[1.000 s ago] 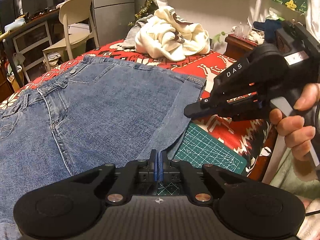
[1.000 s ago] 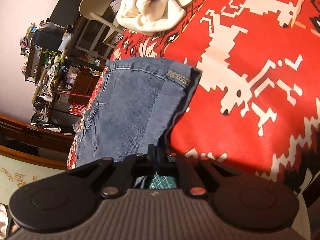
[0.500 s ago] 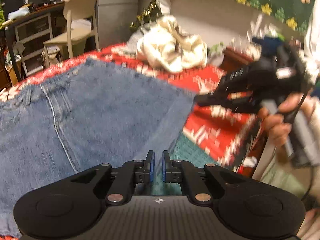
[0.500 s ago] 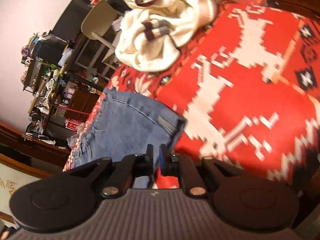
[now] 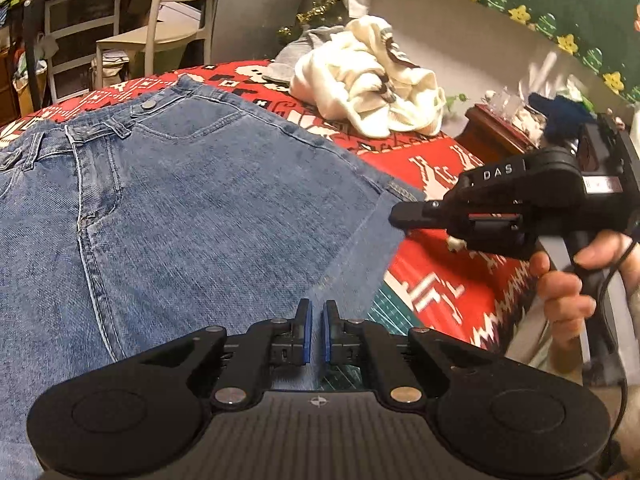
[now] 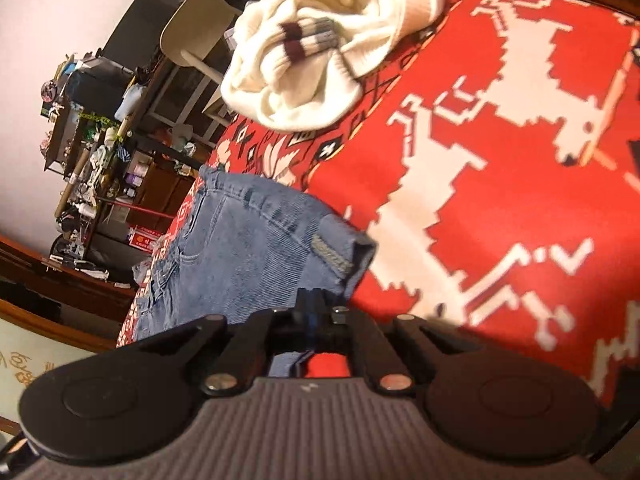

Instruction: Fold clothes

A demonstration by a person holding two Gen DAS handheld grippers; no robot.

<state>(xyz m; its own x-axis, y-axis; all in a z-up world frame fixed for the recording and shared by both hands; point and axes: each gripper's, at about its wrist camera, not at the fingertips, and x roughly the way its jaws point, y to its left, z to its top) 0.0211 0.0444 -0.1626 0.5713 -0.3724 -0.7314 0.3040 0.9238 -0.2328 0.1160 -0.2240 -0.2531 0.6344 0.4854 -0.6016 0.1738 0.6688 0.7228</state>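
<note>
Folded blue jeans [image 5: 192, 216] lie flat on the red patterned cloth [image 5: 448, 280]; they also show in the right wrist view [image 6: 248, 256]. My left gripper [image 5: 317, 332] hovers over the jeans' near right edge, its blue pads a small gap apart, holding nothing. My right gripper [image 5: 400, 214] shows in the left wrist view, beside the jeans' right corner. In its own view the right gripper [image 6: 320, 304] sits just behind that corner [image 6: 352, 256], fingers close together and blurred, with nothing seen between them.
A heap of cream knitwear [image 5: 368, 84] lies at the back of the cloth, also in the right wrist view [image 6: 320, 40]. A green cutting mat [image 5: 380, 312] peeks out under the cloth. A chair [image 5: 168, 12] and desk stand behind; a wooden stand [image 5: 496, 132] is at right.
My left gripper opened a little and let go of the jeans' edge. The right gripper let go too and drew back from the corner. The jeans now lie flat.
</note>
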